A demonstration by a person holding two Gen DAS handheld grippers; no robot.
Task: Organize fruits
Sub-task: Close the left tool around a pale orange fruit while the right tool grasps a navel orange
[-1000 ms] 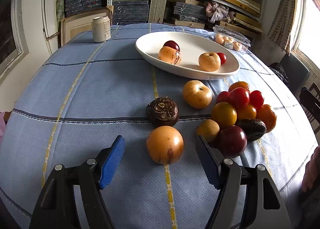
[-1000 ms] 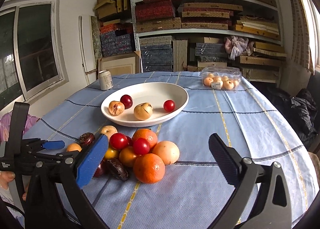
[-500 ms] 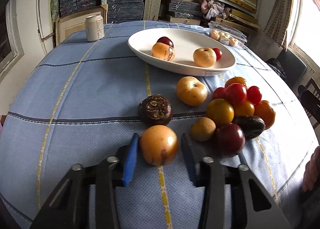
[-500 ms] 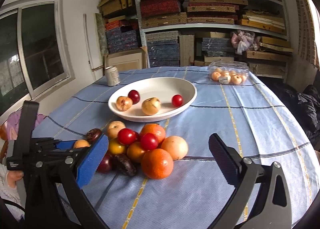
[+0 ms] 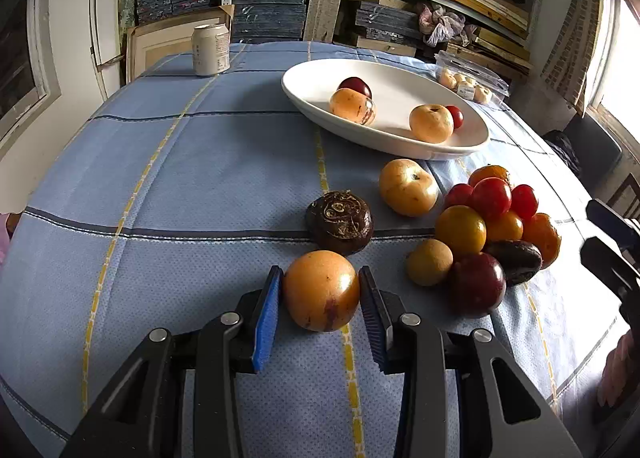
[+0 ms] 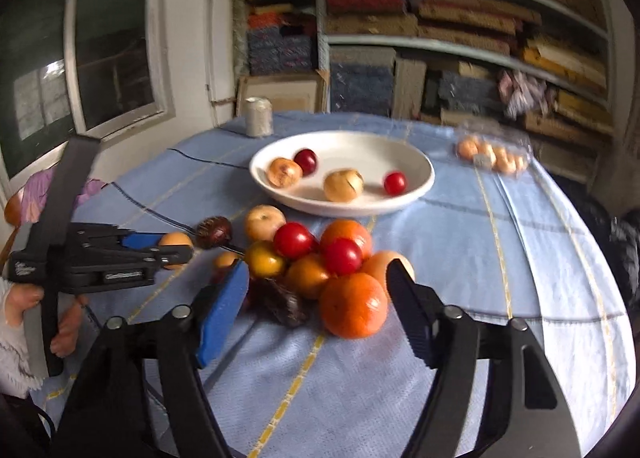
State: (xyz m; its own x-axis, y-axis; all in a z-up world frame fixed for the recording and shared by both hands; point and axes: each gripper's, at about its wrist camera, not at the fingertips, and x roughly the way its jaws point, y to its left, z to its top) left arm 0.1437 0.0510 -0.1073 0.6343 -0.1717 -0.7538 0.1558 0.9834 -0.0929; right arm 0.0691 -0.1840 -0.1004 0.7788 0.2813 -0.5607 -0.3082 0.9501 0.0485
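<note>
Orange-yellow fruit (image 5: 321, 290) on the blue tablecloth (image 5: 200, 185), clamped between left gripper (image 5: 320, 302) pads (pick-up step); right gripper (image 6: 318, 300) jaws, closing, stood apart around an orange (image 6: 353, 305); next judged: lift into white bowl (image 5: 320, 77)

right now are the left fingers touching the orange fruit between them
Touching: the left wrist view shows both fingers pressed against the sides of the orange fruit, no gap visible.

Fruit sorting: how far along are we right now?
Done: four fruits sit in the white bowl. In hand: the left gripper is shut on the yellow-orange fruit; the right gripper has been closing around the orange, not yet gripping. Left: the pile on the tablecloth.
</note>
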